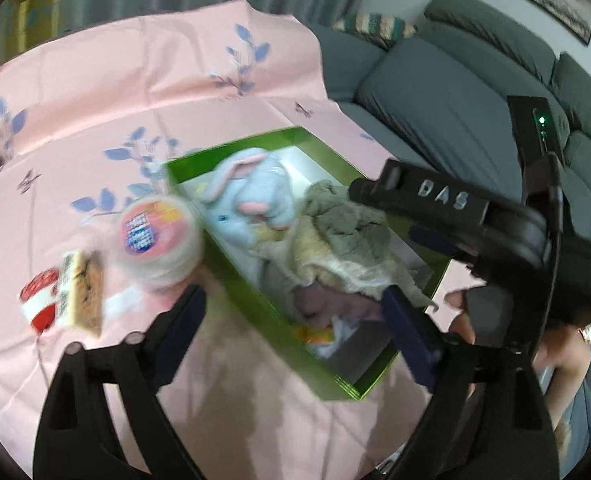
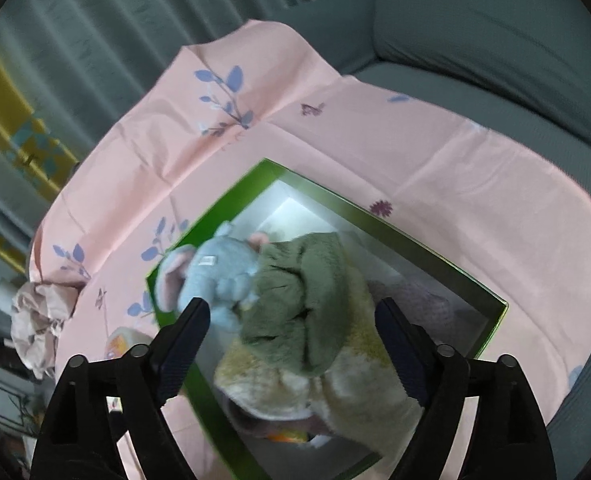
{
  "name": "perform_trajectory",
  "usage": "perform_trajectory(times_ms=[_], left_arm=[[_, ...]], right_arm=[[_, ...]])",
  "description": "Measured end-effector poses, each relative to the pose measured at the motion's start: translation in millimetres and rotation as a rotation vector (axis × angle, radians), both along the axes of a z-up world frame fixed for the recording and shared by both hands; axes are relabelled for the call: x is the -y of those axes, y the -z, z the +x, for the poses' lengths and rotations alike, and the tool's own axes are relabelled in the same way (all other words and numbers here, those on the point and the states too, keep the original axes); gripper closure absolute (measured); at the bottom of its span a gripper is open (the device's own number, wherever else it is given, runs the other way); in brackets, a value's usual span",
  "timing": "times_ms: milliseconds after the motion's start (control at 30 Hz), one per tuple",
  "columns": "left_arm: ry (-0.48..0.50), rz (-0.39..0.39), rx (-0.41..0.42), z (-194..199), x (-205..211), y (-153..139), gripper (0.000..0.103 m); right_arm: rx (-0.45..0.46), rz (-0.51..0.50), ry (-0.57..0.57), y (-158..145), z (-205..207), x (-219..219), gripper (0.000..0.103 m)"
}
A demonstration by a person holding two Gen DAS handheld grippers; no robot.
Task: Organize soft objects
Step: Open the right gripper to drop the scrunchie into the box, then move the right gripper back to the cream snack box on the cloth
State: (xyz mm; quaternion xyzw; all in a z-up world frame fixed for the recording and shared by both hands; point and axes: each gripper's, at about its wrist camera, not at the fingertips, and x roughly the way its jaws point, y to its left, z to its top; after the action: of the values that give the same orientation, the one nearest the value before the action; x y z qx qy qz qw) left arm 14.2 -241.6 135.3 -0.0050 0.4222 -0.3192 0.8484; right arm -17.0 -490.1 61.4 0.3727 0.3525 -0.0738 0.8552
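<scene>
Fleecy and limp, the green towel point(image 2: 307, 300) lay heaped in the green box point(image 2: 435, 248) beside the blue plush elephant point(image 2: 215, 276); it looked light and floppy, best pinched at a thick fold. Left gripper point(image 1: 295, 312) and right gripper point(image 2: 291, 344) both gaped wide, empty.

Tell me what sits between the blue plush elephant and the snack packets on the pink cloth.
A round lidded tub sits between the elephant and the packets, just outside the green box; seen in the left wrist view.
</scene>
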Motion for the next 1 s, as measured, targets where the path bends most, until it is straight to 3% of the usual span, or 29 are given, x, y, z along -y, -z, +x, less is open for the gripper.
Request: perform_trajectory(times_ms=[300, 367, 567, 700, 767, 933, 1000], left_arm=[[-0.144, 0.002, 0.002, -36.6, -84.1, 15.3, 0.006], [-0.191, -0.015, 0.013, -42.4, -106.3, 13.3, 0.001], [-0.346, -0.049, 0.018, -50.4, -174.5, 17.9, 0.001], [-0.465, -0.026, 0.013, -47.9, -209.8, 28.3, 0.001], [-0.526, -0.007, 0.011, -44.3, -225.7, 35.2, 0.001], [-0.637, 0.039, -0.037, -31.5, -256.2, 55.6, 0.001], [-0.669, 0.044, -0.054, -29.5, -263.2, 60.1, 0.001]], right_arm=[[0.055, -0.141, -0.055, -40.1, -7.5, -56.5, 0.012], [0.066, -0.173, -0.077, -47.8, -7.4, -72.3, 0.012], [0.117, -0.235, -0.161, -66.6, -10.1, -115.7, 0.012], [0.162, -0.281, -0.227, -79.4, -12.3, -148.2, 0.012], [0.182, -0.282, -0.263, -83.0, -13.6, -163.5, 0.012], [0.28, -0.131, -0.391, -88.0, -16.2, -197.8, 0.012], [0.279, -0.153, -0.405, -86.6, -11.7, -212.3, 0.012]])
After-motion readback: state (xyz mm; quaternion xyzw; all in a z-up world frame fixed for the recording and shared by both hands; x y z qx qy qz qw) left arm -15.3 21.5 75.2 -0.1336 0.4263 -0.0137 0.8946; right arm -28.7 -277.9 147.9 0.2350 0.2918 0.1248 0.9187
